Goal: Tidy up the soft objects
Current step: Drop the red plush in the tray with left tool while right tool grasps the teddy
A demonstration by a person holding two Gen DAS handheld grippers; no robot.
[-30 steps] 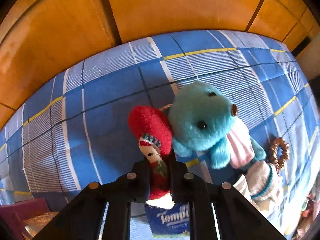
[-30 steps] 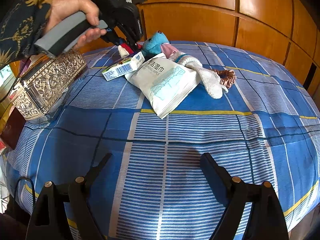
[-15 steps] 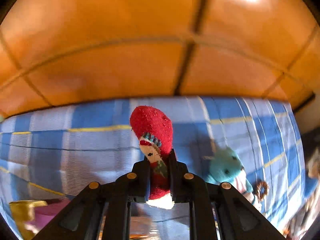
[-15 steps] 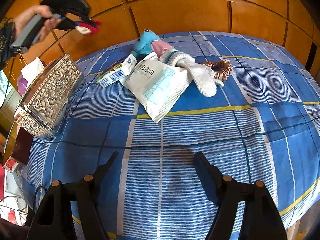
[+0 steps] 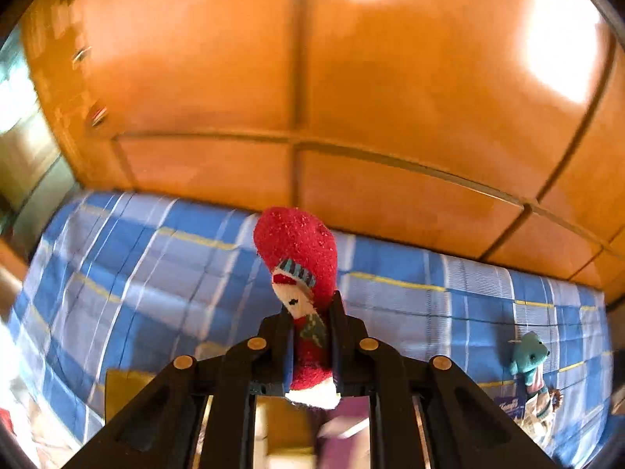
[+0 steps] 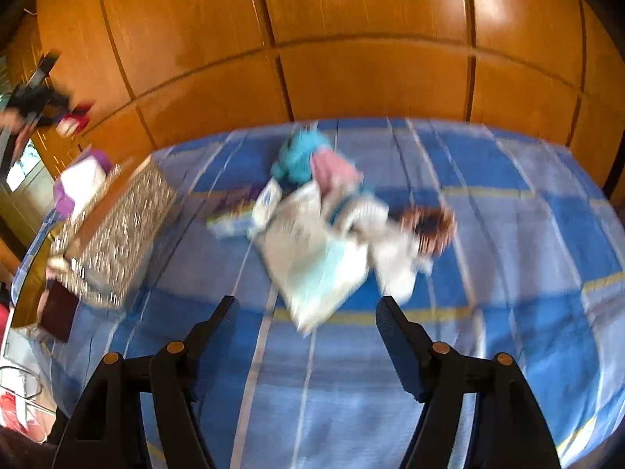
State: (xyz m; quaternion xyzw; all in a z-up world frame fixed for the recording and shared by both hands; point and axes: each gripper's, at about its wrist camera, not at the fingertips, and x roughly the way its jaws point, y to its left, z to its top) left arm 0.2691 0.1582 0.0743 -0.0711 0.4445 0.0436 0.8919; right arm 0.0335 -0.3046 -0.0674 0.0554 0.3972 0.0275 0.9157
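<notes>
Left tongs (image 5: pixel 310 336) are clamped tight on a small red fuzzy sock with a little doll face (image 5: pixel 302 269), held up in the air well above the blue plaid bedsheet (image 5: pixel 148 273). Right tongs (image 6: pixel 306 312) are spread wide with nothing in them, hovering over the blurry pile: a white wet-wipes pack (image 6: pixel 312 258), a teal plush bear (image 6: pixel 299 152) and a brown hair scrunchie (image 6: pixel 429 226). Looks like the carry step to me, sock heading for the ornate silver box (image 6: pixel 117 234) off to the left. Next it probably needs lining up over the box opening before letting go.
</notes>
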